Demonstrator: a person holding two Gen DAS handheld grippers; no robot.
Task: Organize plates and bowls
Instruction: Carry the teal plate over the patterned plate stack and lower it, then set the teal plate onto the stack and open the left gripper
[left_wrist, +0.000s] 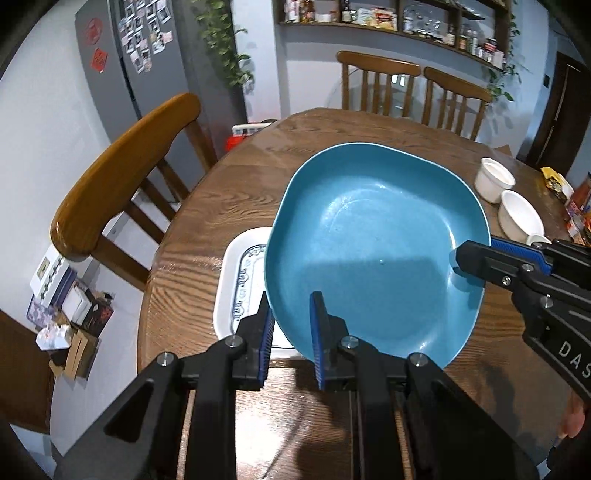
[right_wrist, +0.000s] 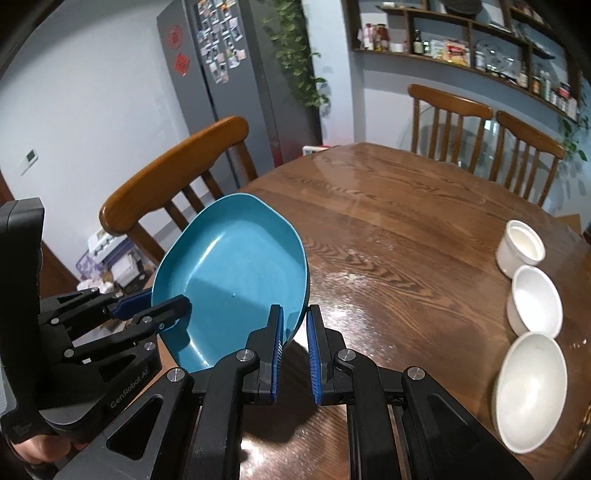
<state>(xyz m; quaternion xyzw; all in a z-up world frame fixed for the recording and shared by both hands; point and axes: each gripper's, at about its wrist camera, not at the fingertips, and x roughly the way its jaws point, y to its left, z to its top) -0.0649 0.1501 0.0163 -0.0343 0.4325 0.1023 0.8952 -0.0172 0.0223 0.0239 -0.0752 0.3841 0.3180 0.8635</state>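
Observation:
A blue squarish plate (left_wrist: 373, 251) is held tilted above the round wooden table (left_wrist: 207, 206). My left gripper (left_wrist: 293, 314) is shut on its near rim, one finger under, one inside. My right gripper (left_wrist: 476, 254) is shut on its right rim; in the right wrist view (right_wrist: 295, 325) its pads straddle the plate (right_wrist: 236, 273) edge. The left gripper also shows in the right wrist view (right_wrist: 155, 310). A white rectangular plate with blue pattern (left_wrist: 240, 280) lies on the table under the blue plate, partly hidden. Three white bowls (right_wrist: 532, 299) stand in a row at the table's right.
Wooden chairs stand at the left (left_wrist: 125, 170) and far side (left_wrist: 376, 81) of the table. Snack packets (left_wrist: 576, 206) lie at the right edge. A grey fridge (left_wrist: 140, 62) and wall shelves (left_wrist: 406, 22) are behind. Boxes clutter the floor at left (left_wrist: 70, 314).

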